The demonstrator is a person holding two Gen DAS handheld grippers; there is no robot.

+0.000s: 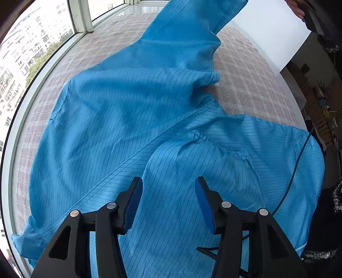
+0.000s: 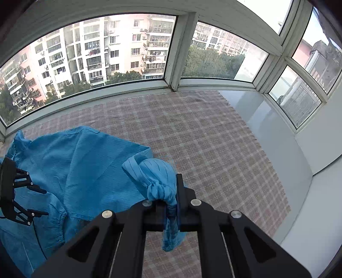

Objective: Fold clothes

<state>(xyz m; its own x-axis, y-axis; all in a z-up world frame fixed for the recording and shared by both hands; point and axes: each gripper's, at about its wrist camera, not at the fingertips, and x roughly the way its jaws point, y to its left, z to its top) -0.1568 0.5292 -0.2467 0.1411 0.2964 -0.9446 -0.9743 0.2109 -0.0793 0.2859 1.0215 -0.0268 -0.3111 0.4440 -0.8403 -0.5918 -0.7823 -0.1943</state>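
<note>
We are working over a blue, thin-striped fabric garment [image 1: 119,119] that is lying spread across a pink-and-grey checked cloth [image 1: 241,85] covering the surface by the windows. In the left wrist view, our left gripper [image 1: 168,201], black with blue ribbed pads [image 1: 133,203], is hovering with its jaws apart above the near part of the garment, gripping nothing; a gathered elastic seam [image 1: 199,135] is lying just beyond its tips. One sleeve [image 1: 192,27] of the garment is rising toward the far right, where a hand [image 1: 296,8] is showing at the edge of the view.

In the right wrist view, our right gripper [image 2: 171,205] is clenching the bunched cuff end of that sleeve [image 2: 158,177], with the fabric pinched between the pads and a short tail hanging down below them. The rest of the garment is lying to the left on the checked cloth, and the left gripper [image 2: 39,202] is showing at the far left edge over it. Beyond the cloth, a white-framed window [image 2: 174,70] is looking out on pale apartment blocks [image 2: 96,47] and green trees [image 2: 213,62].
</note>
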